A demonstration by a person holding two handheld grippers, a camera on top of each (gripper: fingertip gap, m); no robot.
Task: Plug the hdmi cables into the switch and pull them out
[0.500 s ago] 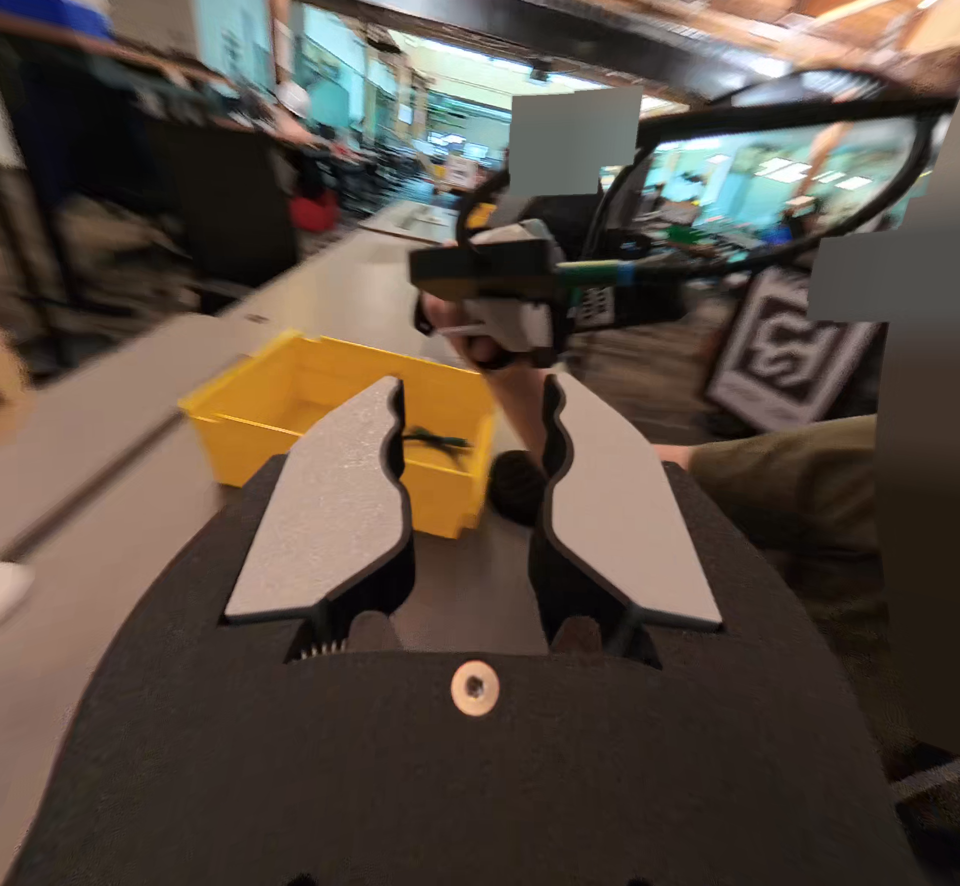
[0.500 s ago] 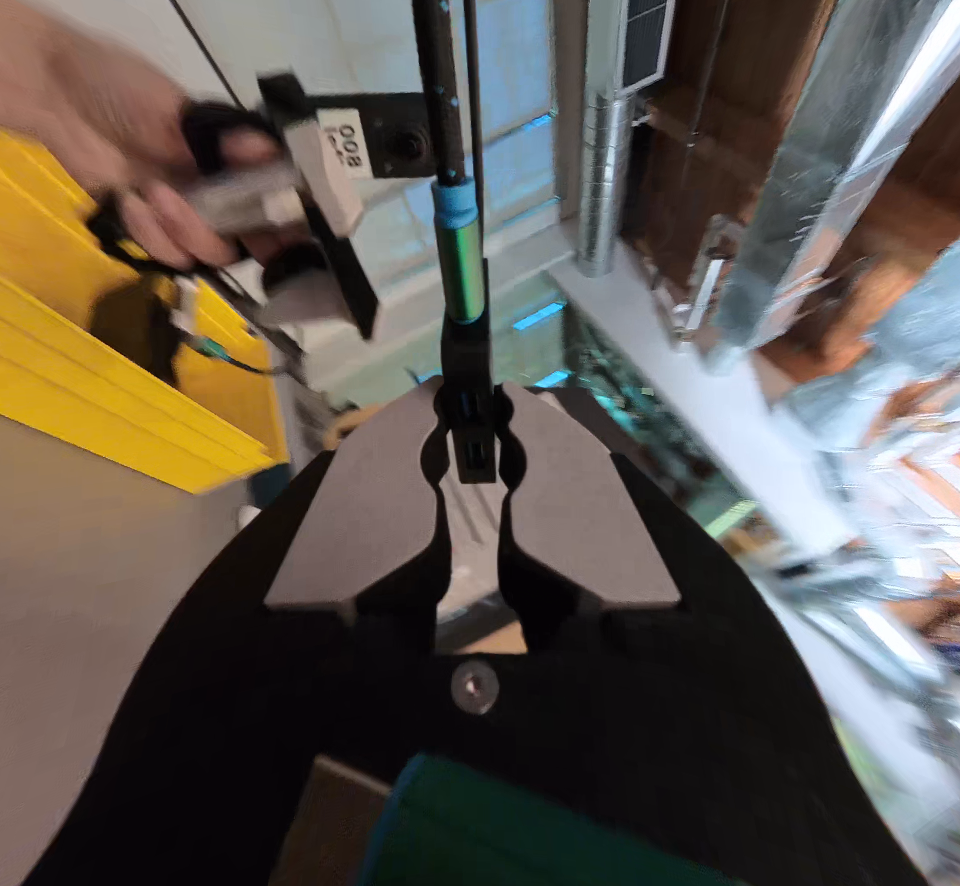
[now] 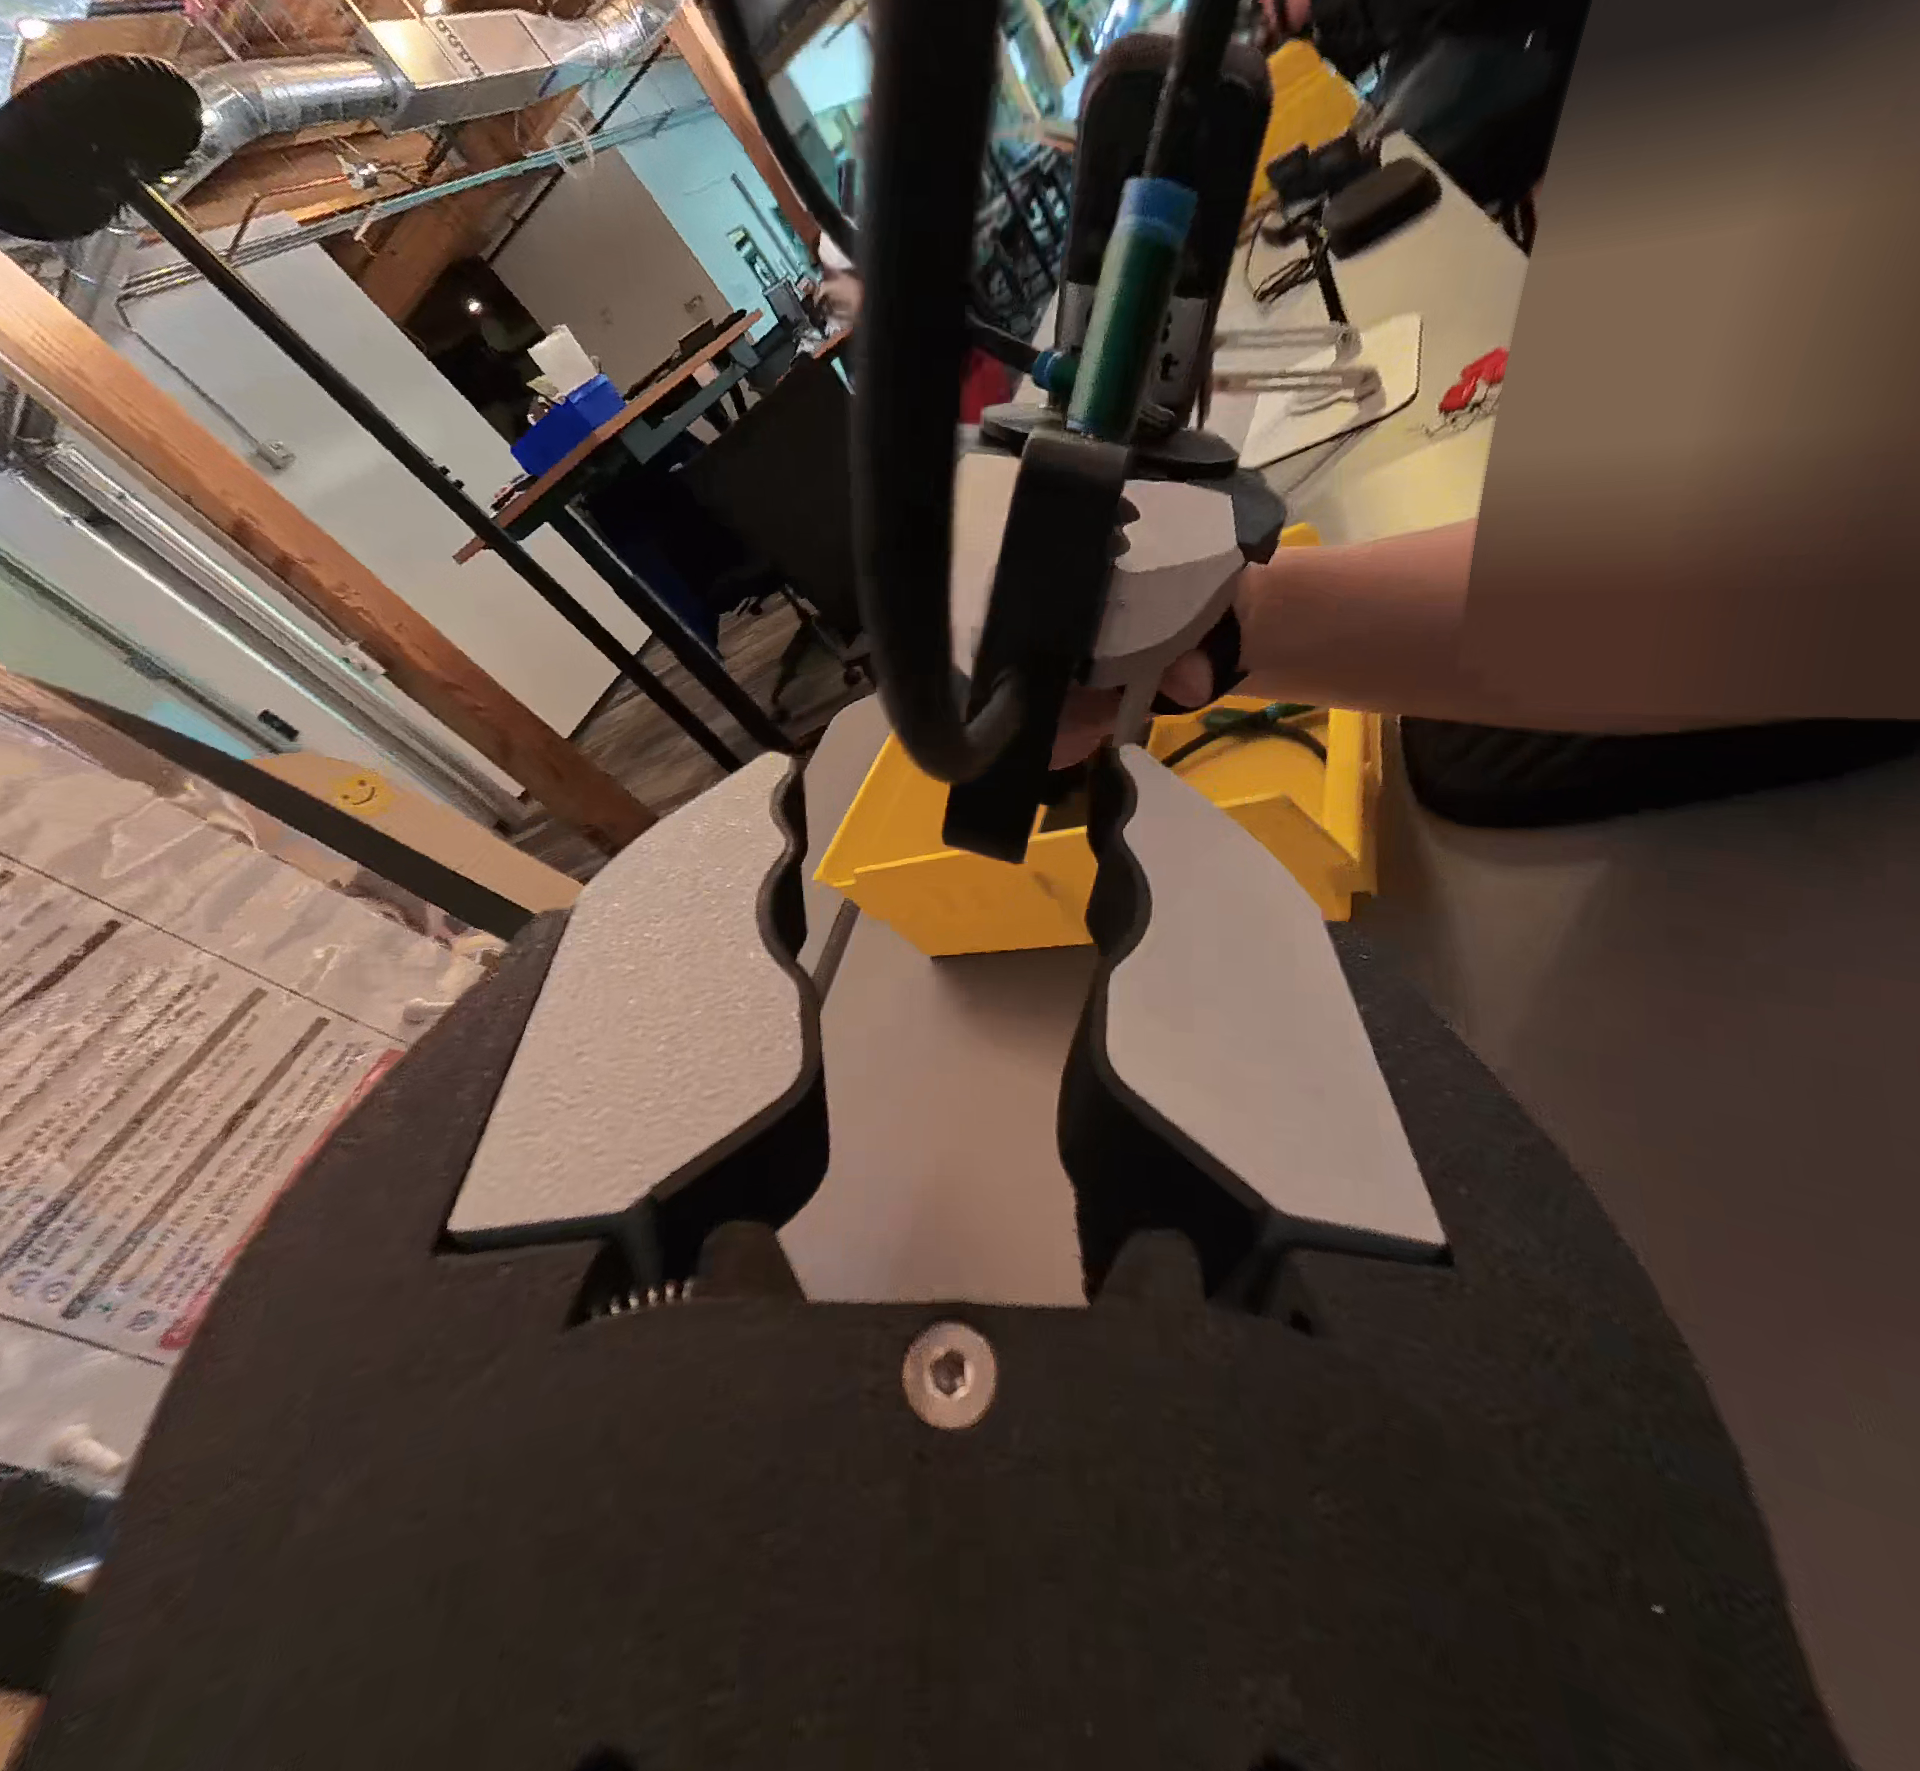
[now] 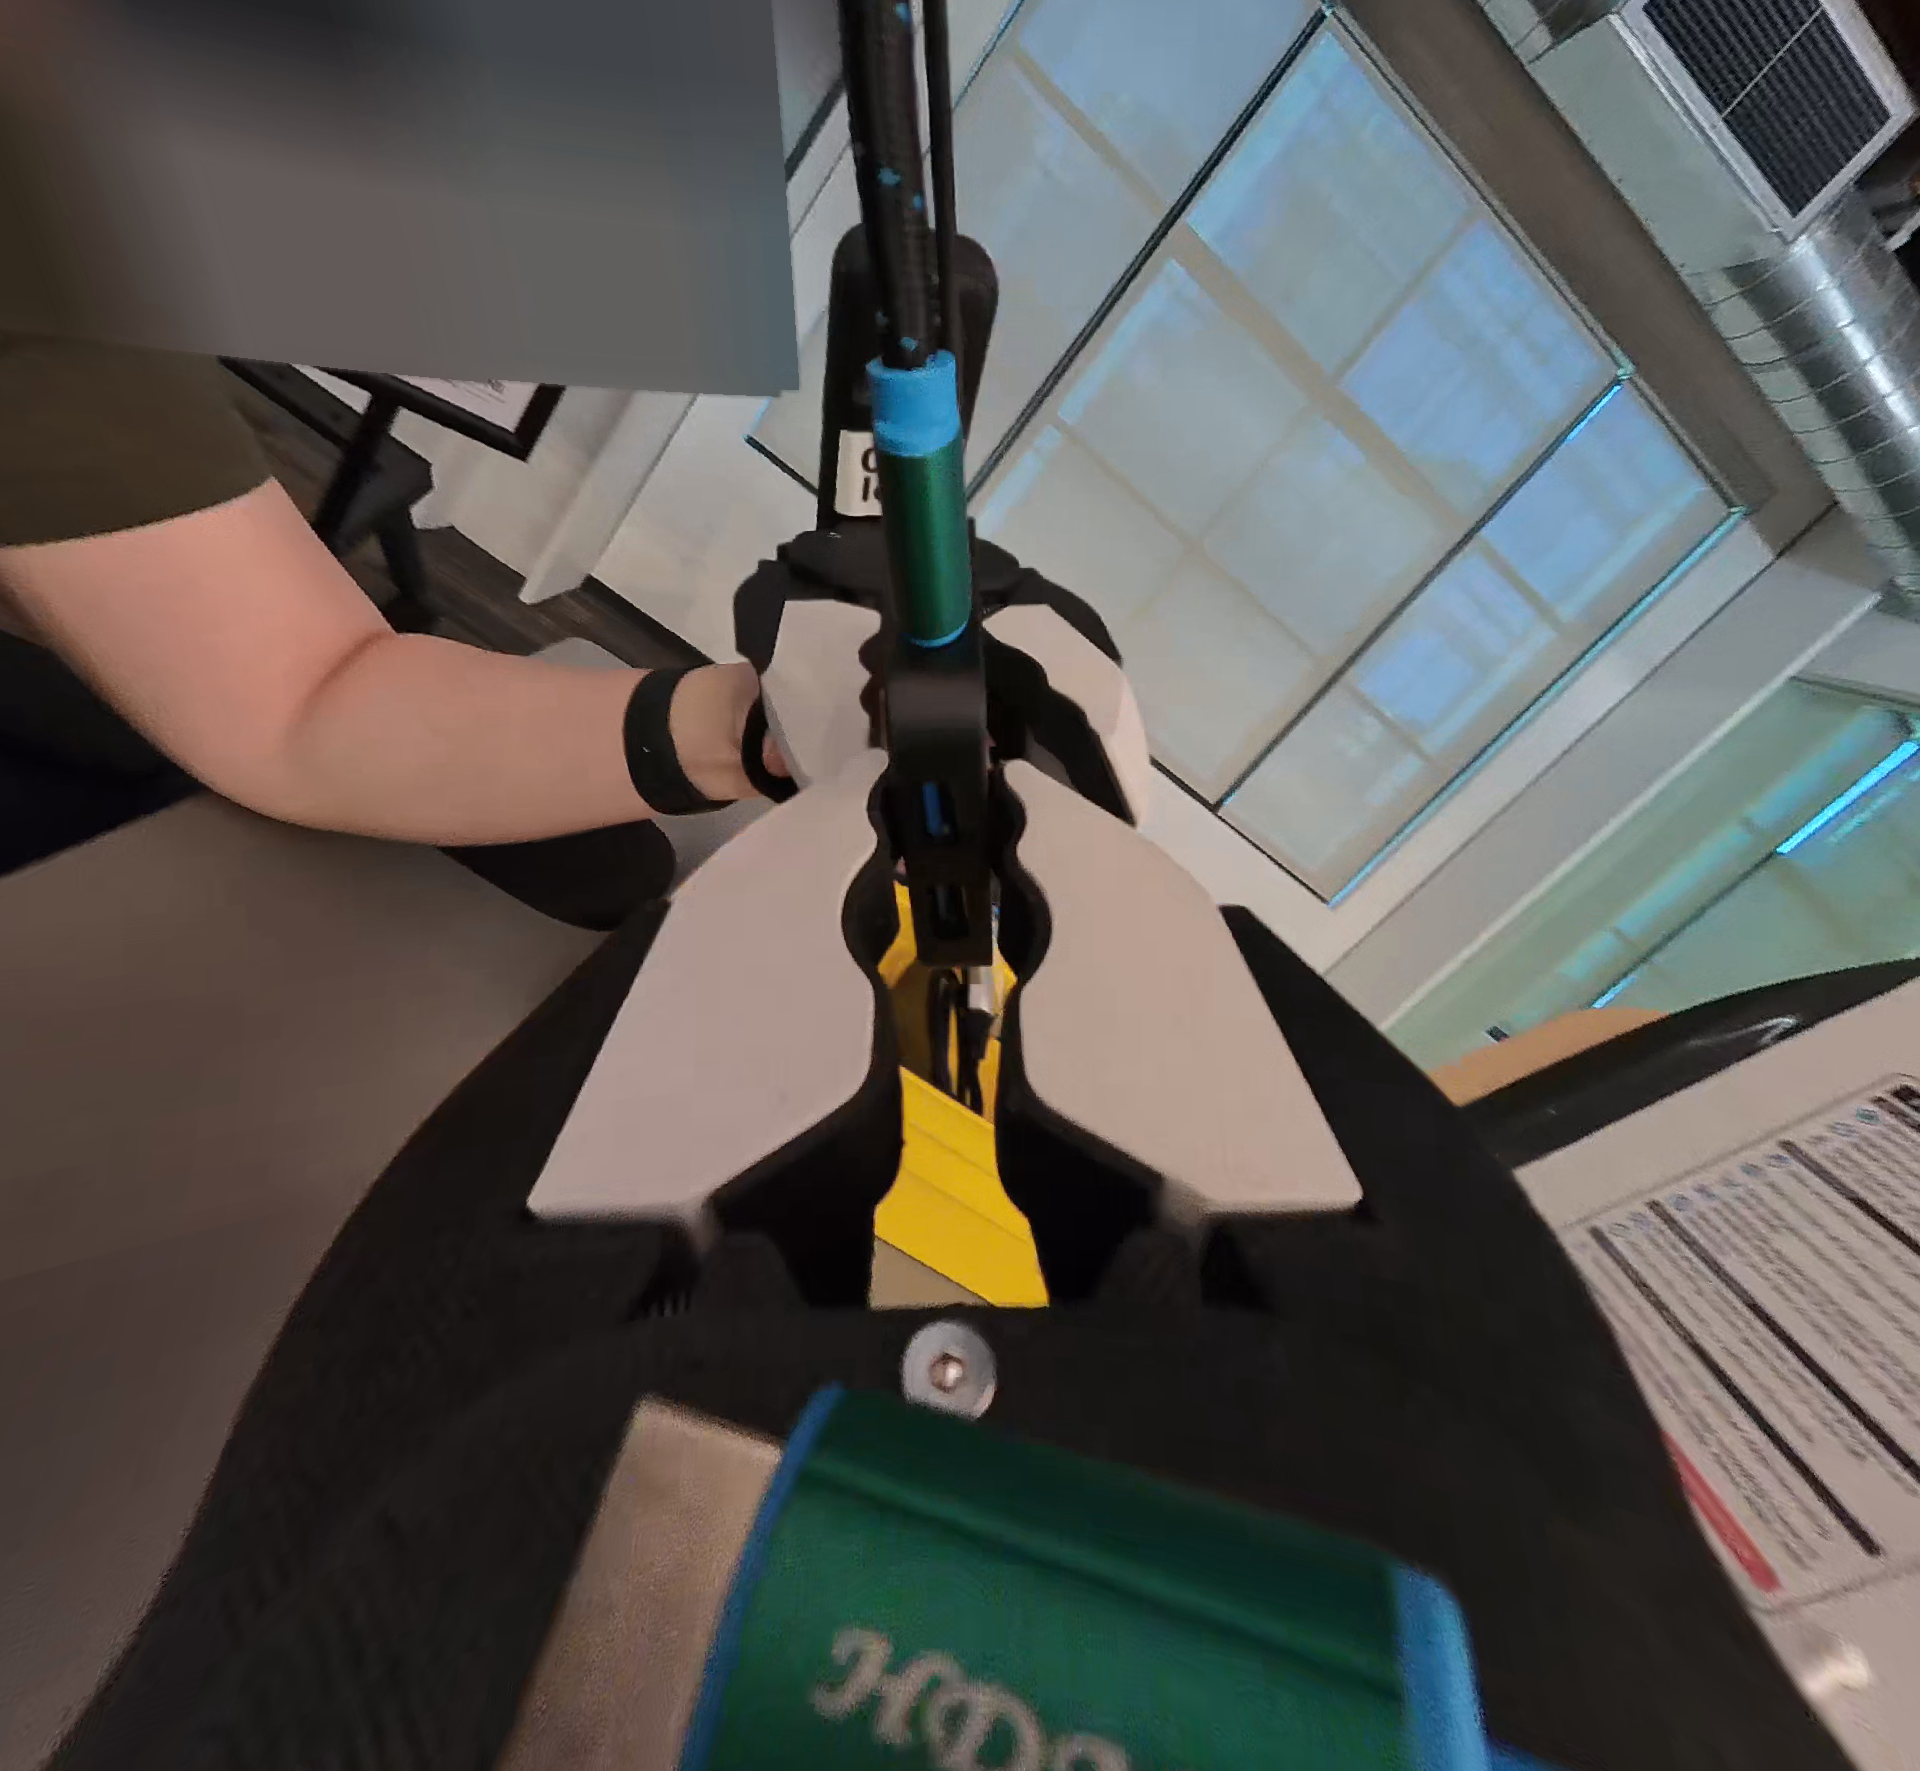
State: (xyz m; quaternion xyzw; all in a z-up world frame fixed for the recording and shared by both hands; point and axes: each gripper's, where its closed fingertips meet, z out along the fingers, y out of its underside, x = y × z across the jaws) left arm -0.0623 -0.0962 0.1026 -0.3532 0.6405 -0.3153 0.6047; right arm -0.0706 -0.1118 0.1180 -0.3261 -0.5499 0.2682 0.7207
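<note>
Two grippers face each other above the bench, and I see each from the other's camera. My right gripper is clamped on the black HDMI plug: its pale fingers pinch the plug body from both sides, with only a narrow slot left between them. A green metal sleeve with a blue collar rises out of the plug, and the braided black cable runs on up and out of the top edge.

From the left wrist view the same plug hangs just beyond my left gripper, with the cable looping in a thick black bend that dips to the gap between the tips. My left gripper stands spread wide, its fingers well apart with bare bench showing between them; it holds nothing. Whether the plug's lower end touches its right finger I cannot tell.

A yellow bin sits on the bench beyond the left gripper's tips, under the plug, with dark wires lying inside it at the far right. In the right wrist view a strip of that bin shows through the slot between the fingers. A person's forearm with a black wrist strap reaches in from the left. I cannot make out the switch in either view. A printed sheet lies at the near left.
</note>
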